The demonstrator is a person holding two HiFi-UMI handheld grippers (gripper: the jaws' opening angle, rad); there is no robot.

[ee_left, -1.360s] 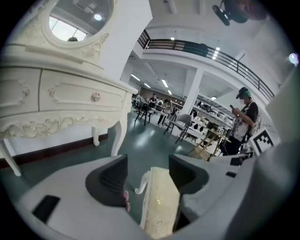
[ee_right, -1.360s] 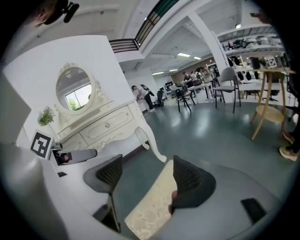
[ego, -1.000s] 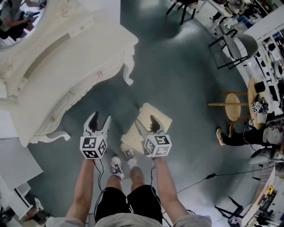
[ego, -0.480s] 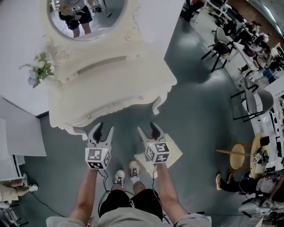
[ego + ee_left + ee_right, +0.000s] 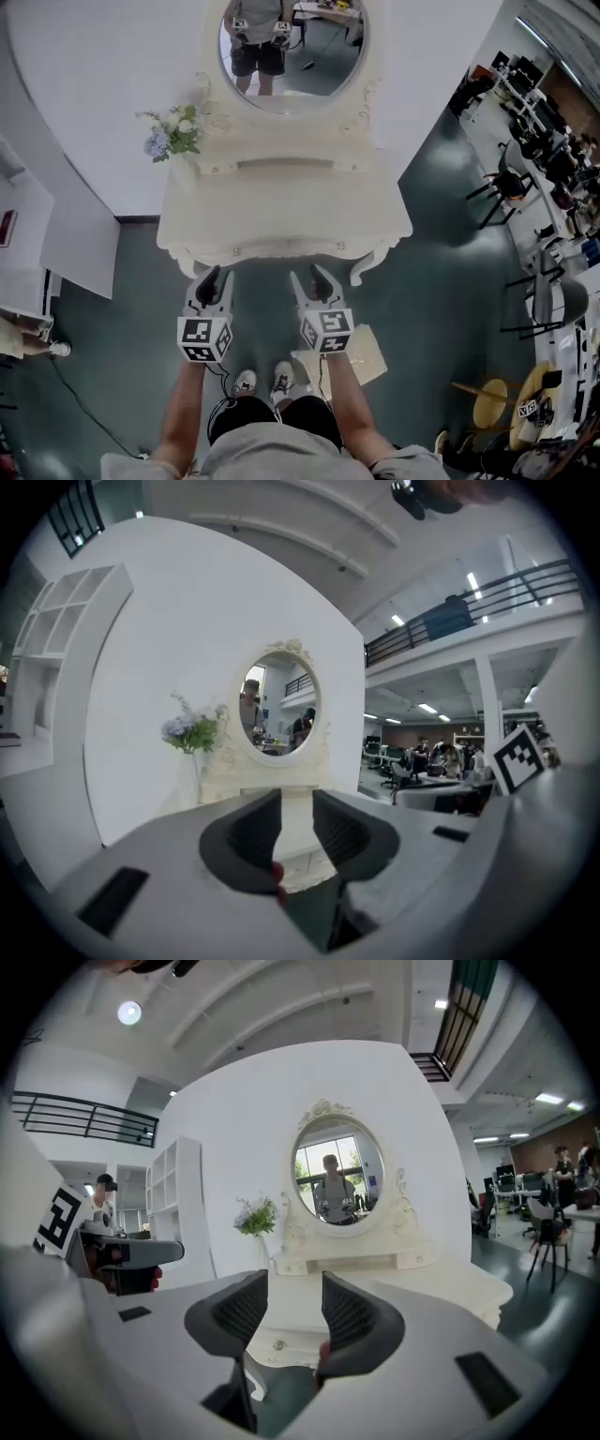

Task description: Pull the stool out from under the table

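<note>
The cream cushioned stool [image 5: 362, 352] stands on the grey floor out from under the dressing table [image 5: 281, 225], beside my feet and partly hidden by my right arm. Both grippers are held level in front of the table's front edge, apart from the stool. My left gripper [image 5: 217, 278] [image 5: 295, 808] is open; its jaws have just been closing with nothing between them. My right gripper [image 5: 309, 277] [image 5: 295, 1293] is also open, and its jaws have likewise been closing on nothing. Between each pair of jaws I see the table and its oval mirror [image 5: 337, 1180].
A flower vase [image 5: 173, 136] stands on the table's left end. A white cabinet [image 5: 80, 244] is at the left. Black chairs [image 5: 511, 192] and a round wooden stool [image 5: 492, 403] stand at the right. A cable [image 5: 84, 403] runs across the floor at the lower left.
Both grippers rose from pointing down at the floor to level, facing the dressing table. The right gripper left the stool, which now lies back by my feet. Both pairs of jaws narrowed.
</note>
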